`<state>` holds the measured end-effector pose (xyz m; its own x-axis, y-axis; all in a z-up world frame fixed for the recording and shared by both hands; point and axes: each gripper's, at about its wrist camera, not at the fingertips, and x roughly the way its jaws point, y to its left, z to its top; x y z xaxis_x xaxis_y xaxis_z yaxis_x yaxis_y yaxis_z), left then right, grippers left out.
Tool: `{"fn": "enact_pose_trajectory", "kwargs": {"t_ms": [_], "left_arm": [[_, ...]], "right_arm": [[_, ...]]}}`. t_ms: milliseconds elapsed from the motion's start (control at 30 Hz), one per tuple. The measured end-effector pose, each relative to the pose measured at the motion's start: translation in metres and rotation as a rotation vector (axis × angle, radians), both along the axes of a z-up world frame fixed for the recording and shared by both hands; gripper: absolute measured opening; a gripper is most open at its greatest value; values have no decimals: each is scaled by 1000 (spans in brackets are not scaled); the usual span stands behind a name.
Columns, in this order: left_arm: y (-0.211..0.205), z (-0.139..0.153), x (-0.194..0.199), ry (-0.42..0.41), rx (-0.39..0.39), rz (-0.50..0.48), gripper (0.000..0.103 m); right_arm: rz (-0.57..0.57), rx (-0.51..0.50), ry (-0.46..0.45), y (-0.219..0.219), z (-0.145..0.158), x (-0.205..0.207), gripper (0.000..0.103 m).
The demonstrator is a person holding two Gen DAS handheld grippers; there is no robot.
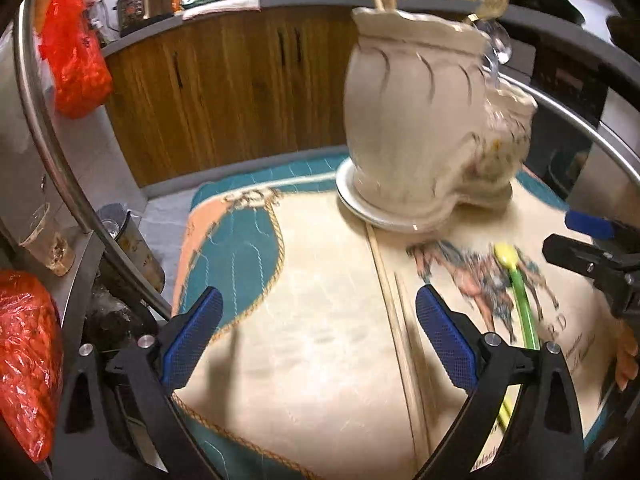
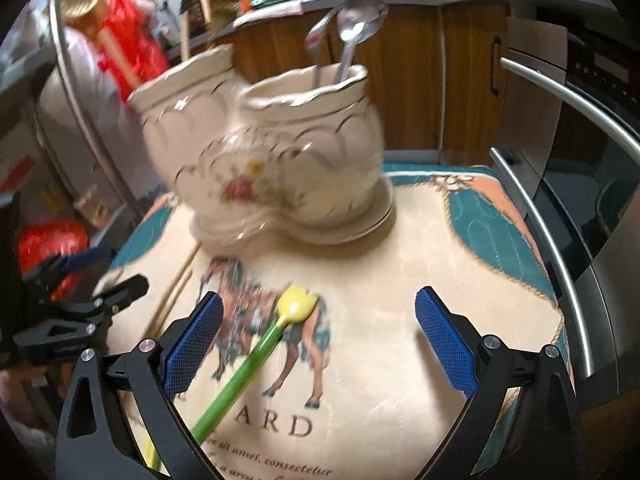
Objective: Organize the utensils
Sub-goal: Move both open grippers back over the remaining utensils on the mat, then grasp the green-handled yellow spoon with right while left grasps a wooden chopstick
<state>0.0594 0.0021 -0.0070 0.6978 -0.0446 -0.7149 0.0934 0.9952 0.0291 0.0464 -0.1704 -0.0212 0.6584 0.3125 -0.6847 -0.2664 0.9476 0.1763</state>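
Both grippers, left gripper (image 1: 318,336) and right gripper (image 2: 318,340), are hanging wide open, empty; green tulip-head utensil (image 2: 256,354) risking rolling away, chopsticks (image 1: 394,312) splitting apart if pinched off-centre.

Wrist views angled down, sharing holder (image 1: 416,120)

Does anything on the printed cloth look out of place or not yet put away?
Yes. A green-handled utensil with a yellow head and a pair of wooden chopsticks lie loose on the cloth, while the spoons already stand in the ceramic holder. Nothing looks spilled or broken.
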Motion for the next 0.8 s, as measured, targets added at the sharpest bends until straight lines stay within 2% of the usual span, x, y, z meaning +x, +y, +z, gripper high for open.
{"fn": "enact_pose_trajectory", "kwargs": {"t_ms": [300,633,700,800], "left_arm": [[-2,-8,-7,55,1,-44,82],[-11,-16,0,114,-10,-81,66],[-17,-16,2,119,-3,-95,66],[-26,-16,5,112,21,-117,55]], "right_arm": [[64,-75,4,23,-8,-13,92],[89,-124,55,33,-19,-10,60],[92,-128,63,36,-21,-9,55],[112,-158,58,41,-21,-8,47]]}}
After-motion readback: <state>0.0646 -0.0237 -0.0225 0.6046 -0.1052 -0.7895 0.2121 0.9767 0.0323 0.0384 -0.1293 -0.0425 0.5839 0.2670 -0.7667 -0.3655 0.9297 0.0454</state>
